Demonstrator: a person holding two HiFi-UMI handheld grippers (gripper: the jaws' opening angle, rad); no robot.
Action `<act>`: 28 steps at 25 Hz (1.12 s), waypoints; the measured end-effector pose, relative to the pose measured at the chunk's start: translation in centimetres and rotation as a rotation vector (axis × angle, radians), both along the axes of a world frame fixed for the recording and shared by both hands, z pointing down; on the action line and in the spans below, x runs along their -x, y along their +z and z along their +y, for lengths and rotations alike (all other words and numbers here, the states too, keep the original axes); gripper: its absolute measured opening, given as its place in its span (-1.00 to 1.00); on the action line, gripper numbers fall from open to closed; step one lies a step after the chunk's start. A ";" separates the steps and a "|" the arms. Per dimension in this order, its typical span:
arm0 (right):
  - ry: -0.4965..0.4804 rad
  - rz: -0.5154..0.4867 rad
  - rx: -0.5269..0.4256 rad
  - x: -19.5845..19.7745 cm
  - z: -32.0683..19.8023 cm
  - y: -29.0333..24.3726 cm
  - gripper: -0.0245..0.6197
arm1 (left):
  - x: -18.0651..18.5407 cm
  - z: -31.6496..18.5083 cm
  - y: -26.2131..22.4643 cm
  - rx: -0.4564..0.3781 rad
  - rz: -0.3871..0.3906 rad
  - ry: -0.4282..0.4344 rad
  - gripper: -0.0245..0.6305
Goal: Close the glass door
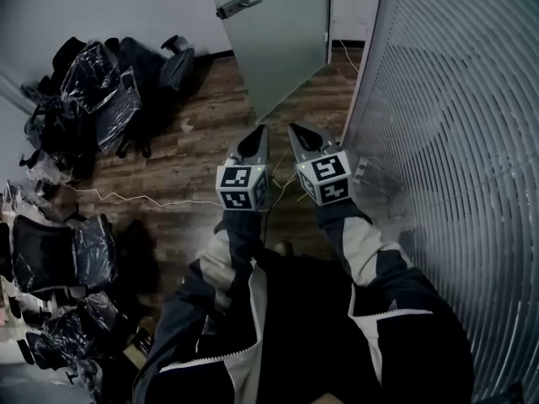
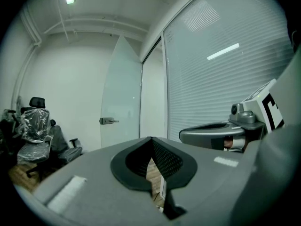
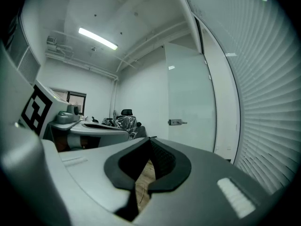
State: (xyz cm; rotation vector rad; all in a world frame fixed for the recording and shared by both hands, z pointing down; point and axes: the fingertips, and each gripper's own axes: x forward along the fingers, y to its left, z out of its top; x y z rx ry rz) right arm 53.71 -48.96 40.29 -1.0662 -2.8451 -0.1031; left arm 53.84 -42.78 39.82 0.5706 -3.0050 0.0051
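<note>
The top of the glass door [image 1: 278, 40] is cut off by the top edge of the head view. In the left gripper view, the left gripper [image 2: 151, 139] hides the bottom of the door and most of the floor [image 2: 154, 177]. The chairs [image 1: 101, 91] wrapped in plastic run off the left edge, and the pile is too dark to count. A thin cord [image 1: 109, 197] goes behind that gripper, so its end is hidden. The wall of slats [image 1: 455, 141] runs off the right edge. The person's sleeves [image 1: 227, 259] cover the floor below them.
</note>
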 end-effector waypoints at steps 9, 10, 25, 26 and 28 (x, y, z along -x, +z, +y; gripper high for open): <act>-0.133 0.013 -0.047 0.8 7.9 2.6 -0.91 | 0.1 9.0 2.0 0.017 0.041 -0.129 -0.91; -0.144 0.012 -0.048 1.1 9.1 2.9 -0.90 | 0.3 10.3 2.3 0.015 0.043 -0.142 -0.91; -0.126 -0.016 -0.109 16.1 30.7 3.4 -0.90 | 14.7 32.8 3.2 -0.004 0.020 -0.167 -0.91; -0.119 -0.018 -0.109 17.3 32.1 3.2 -0.90 | 15.8 34.3 3.1 -0.005 0.019 -0.164 -0.91; -0.108 -0.025 -0.107 19.6 34.4 2.9 -0.90 | 18.0 37.0 2.9 -0.006 0.013 -0.162 -0.91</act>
